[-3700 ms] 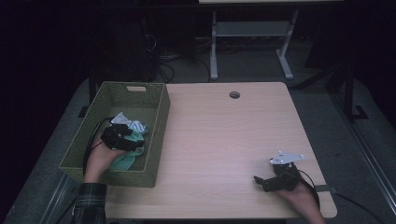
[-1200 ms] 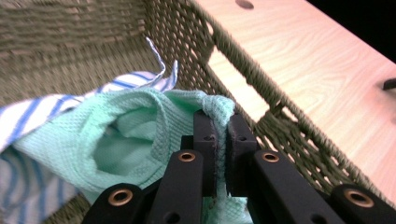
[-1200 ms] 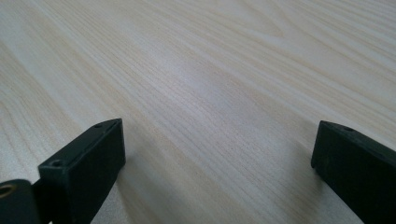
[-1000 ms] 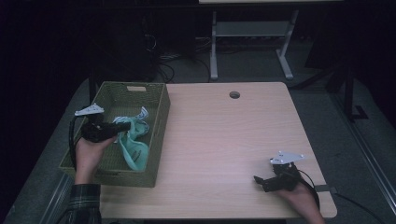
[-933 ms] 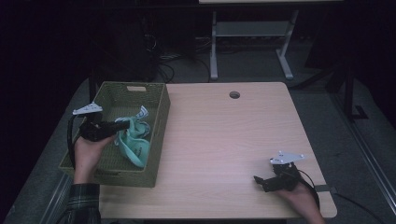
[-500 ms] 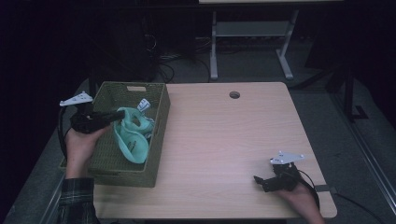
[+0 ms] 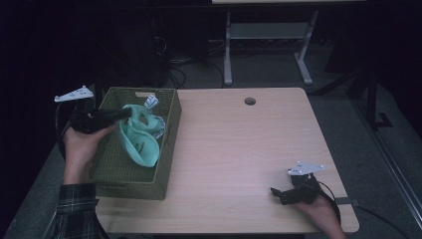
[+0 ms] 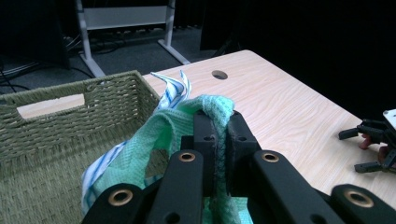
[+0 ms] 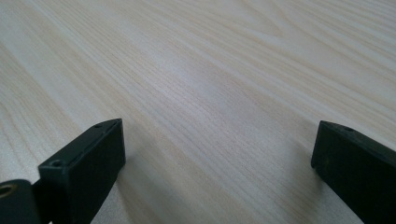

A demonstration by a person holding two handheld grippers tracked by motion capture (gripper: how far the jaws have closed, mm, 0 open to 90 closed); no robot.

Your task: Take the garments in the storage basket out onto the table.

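Left gripper point(image 8: 217, 128) clamped tight on the mint-green cloth point(image 7: 141, 144), dangling over the woven basket point(image 7: 164, 149) with a striped cloth point(image 8: 175, 91) behind. Right gripper point(image 9: 217, 154) resting on the table point(image 7: 239, 144), jaws wide apart, nothing between.

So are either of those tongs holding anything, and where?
The left tongs pinch the mint-green cloth at a bunched upper fold, above the woven basket. The right tongs hold nothing, open over the table.

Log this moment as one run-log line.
left gripper: shut on green cloth | cloth: hanging over basket | right gripper: open, on table
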